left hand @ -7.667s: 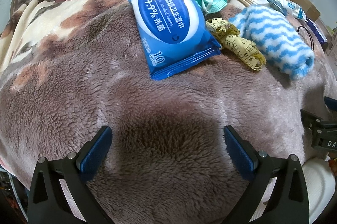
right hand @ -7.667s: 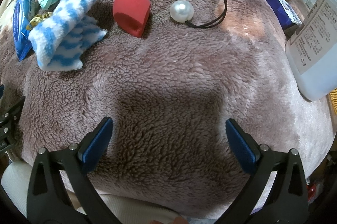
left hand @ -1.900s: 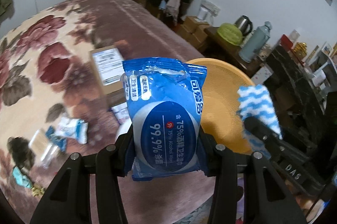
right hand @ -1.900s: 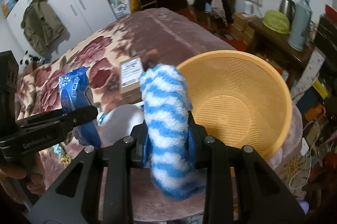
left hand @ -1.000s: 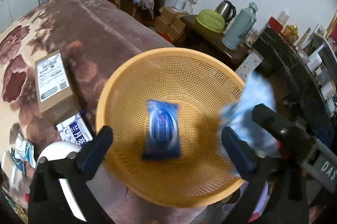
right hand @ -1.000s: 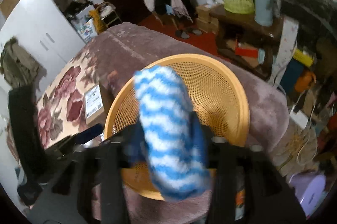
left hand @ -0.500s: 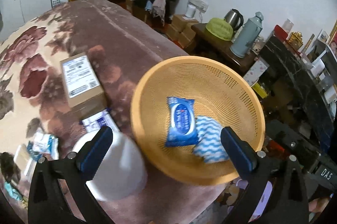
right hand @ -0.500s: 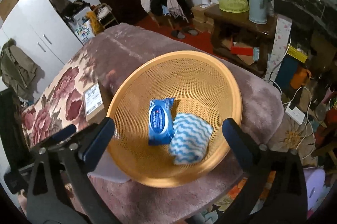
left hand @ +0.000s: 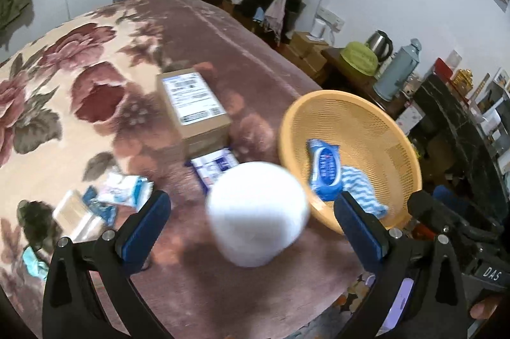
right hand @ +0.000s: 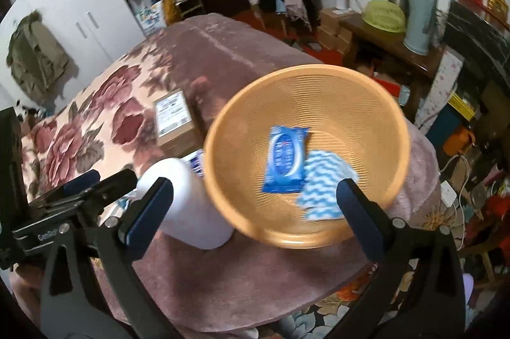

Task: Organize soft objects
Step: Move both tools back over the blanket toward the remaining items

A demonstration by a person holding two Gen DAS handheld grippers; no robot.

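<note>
An orange mesh basket (right hand: 366, 90) stands on the bed's near corner and also shows in the left wrist view (left hand: 376, 119). In it lie a blue wet-wipes pack (right hand: 285, 160) (left hand: 325, 170) and a blue-and-white striped cloth (right hand: 322, 179) (left hand: 363, 189). My left gripper (left hand: 251, 227) is open and empty, above a white jug (left hand: 258, 211). My right gripper (right hand: 255, 214) is open and empty, above the basket's near rim.
A cardboard box (left hand: 194, 106) lies on the floral blanket (left hand: 63, 90) left of the basket. Small packets (left hand: 127, 189) and a cotton-swab box (left hand: 73, 211) lie further left. The white jug (right hand: 188, 208) stands against the basket. A side table with kettles (right hand: 414, 29) stands beyond.
Both grippers carried the wipes pack and the striped cloth to the basket and let them go into it. Both have since drawn back and swung left, open and empty.
</note>
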